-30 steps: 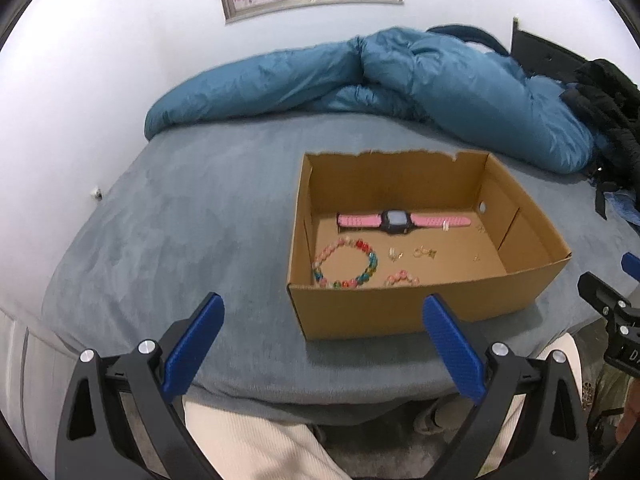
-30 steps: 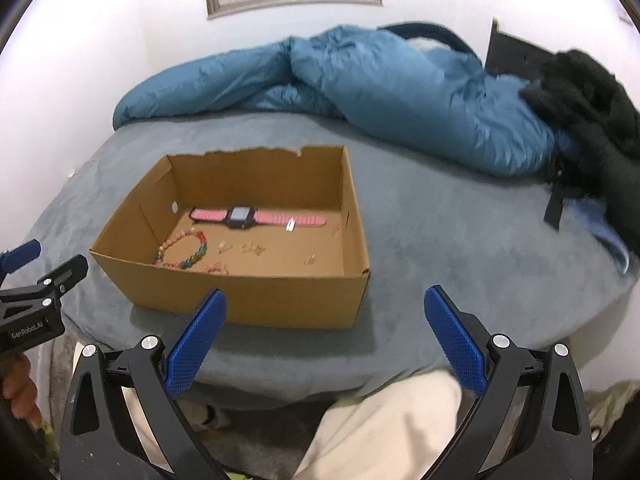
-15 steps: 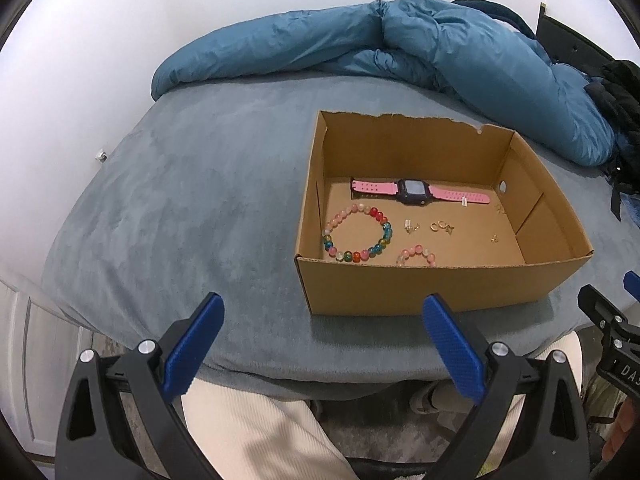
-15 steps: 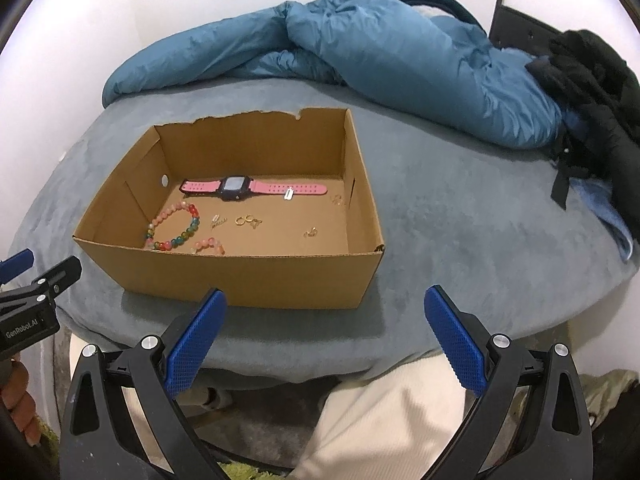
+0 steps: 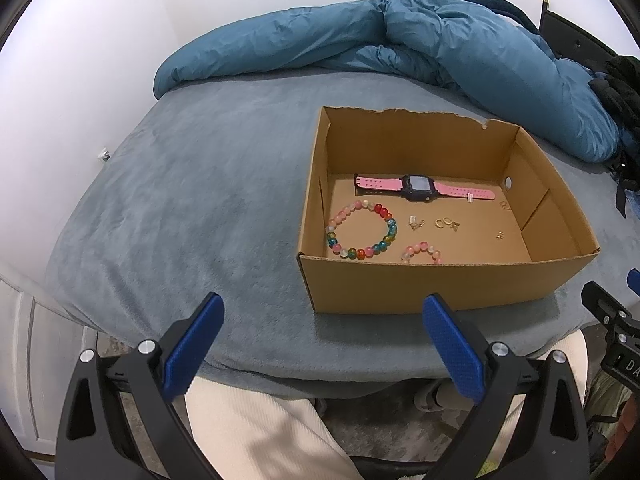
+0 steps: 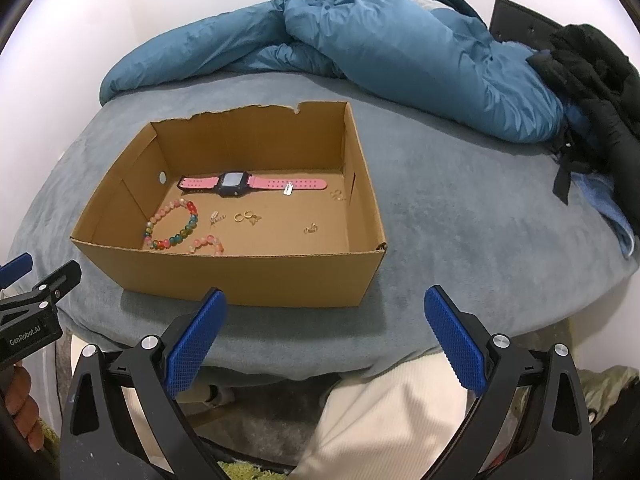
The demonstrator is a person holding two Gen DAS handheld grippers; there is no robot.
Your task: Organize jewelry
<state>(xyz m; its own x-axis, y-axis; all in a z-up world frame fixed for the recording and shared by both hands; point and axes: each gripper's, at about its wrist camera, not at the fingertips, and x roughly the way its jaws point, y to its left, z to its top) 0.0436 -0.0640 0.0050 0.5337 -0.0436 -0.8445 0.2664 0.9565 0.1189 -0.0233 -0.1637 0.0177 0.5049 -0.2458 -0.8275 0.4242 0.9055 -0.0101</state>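
Observation:
An open cardboard box (image 5: 440,284) (image 6: 248,276) sits on the grey bed. Inside lie a pink watch (image 5: 420,188) (image 6: 240,184), a multicoloured bead bracelet (image 5: 360,232) (image 6: 172,228), a small pink bead bracelet (image 5: 422,250) (image 6: 206,243), and several small gold earrings (image 5: 446,223) (image 6: 246,217). My left gripper (image 5: 320,312) is open and empty, before the box's near left corner. My right gripper (image 6: 324,306) is open and empty, before the box's near right corner. Both hover above the bed's front edge.
A crumpled blue duvet (image 5: 400,44) (image 6: 380,40) lies along the back of the bed. Black clothing (image 6: 592,72) is heaped at the right. The bed's front edge (image 5: 280,368) is just ahead of the grippers, with my light trousers (image 5: 260,432) below.
Both grippers have risen and tilted downward, so the box's inside shows more fully. The box and jewelry have not moved. Both grippers stay open.

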